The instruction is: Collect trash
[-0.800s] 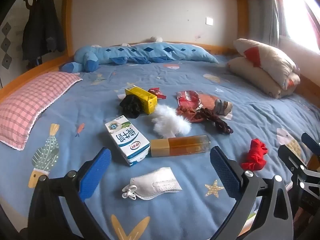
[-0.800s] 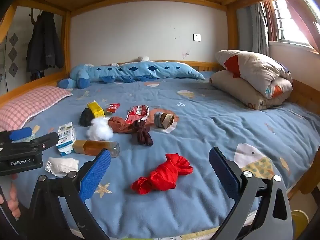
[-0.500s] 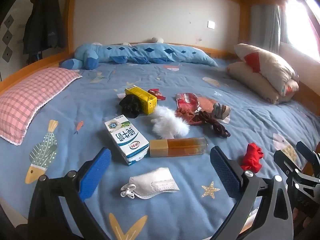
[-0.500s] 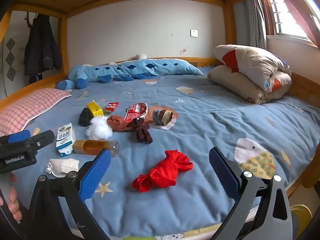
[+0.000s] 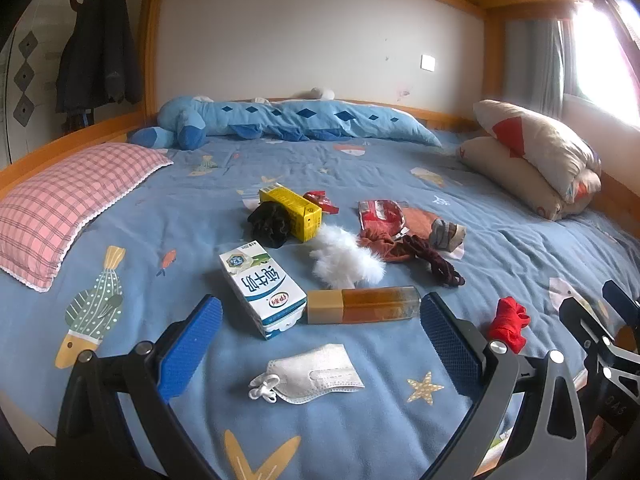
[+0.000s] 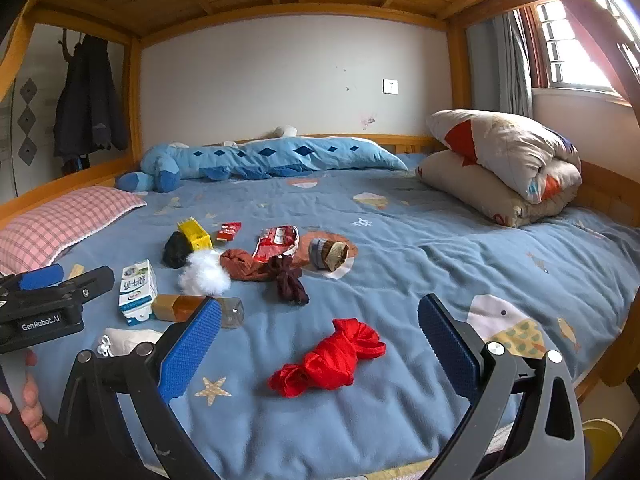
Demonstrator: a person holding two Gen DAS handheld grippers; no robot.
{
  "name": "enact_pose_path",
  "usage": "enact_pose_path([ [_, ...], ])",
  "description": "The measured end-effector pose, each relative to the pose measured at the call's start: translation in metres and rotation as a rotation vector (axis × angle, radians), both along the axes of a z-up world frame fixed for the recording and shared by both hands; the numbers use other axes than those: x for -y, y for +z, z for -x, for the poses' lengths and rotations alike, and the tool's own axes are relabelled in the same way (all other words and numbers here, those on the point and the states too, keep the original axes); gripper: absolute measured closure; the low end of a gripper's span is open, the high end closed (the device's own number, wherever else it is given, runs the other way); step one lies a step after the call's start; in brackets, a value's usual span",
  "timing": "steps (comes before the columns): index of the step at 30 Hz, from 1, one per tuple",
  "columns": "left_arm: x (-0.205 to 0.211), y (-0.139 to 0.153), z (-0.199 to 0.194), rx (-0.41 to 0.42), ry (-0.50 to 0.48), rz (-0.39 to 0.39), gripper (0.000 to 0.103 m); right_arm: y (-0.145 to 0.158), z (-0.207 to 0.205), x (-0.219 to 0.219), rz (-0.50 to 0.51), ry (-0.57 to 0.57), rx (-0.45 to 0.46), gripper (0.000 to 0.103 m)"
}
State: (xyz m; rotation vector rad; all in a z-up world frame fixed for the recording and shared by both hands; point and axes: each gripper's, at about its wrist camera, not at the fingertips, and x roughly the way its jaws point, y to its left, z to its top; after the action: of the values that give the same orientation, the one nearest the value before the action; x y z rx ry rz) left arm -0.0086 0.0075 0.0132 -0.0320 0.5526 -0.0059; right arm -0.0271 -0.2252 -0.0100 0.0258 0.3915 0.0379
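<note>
Litter lies on a blue bedspread. In the left wrist view a white face mask (image 5: 308,374) lies nearest, between the open fingers of my left gripper (image 5: 320,344), which hovers above it and holds nothing. Behind it are a white milk carton (image 5: 262,288), an amber bottle (image 5: 362,305), a yellow carton (image 5: 292,208), a small red wrapper (image 5: 320,201) and a red-and-white snack bag (image 5: 380,214). My right gripper (image 6: 318,346) is open and empty over the bed's near edge, with a red cloth bundle (image 6: 330,358) lying ahead of it. The milk carton (image 6: 138,290) and bottle (image 6: 196,307) show at its left.
A white fluffy puff (image 5: 346,260), a black scrunchie (image 5: 270,224), brown and maroon cloths (image 5: 416,254) and rolled socks (image 5: 446,234) mix with the litter. A pink checked pillow (image 5: 64,200) lies left, a folded quilt (image 6: 508,164) right, a blue plush (image 6: 256,158) along the wall.
Both views have tilted up slightly, so the items sit a little lower in the frames. Both grippers stay open and nothing on the bed has moved.
</note>
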Motion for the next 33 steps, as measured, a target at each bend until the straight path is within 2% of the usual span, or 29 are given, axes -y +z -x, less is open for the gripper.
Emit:
enact_pose_path([
  [11,-0.0024,0.0011,0.0016,0.007,0.002,0.004,0.004,-0.0006,-0.0016,0.0011,-0.024,-0.001,-0.014,0.008],
  [33,-0.0075,-0.0018,0.0041,0.003,0.01,0.024,0.004,0.0027,0.0034,-0.0033,-0.006,0.027,-0.007,0.008],
])
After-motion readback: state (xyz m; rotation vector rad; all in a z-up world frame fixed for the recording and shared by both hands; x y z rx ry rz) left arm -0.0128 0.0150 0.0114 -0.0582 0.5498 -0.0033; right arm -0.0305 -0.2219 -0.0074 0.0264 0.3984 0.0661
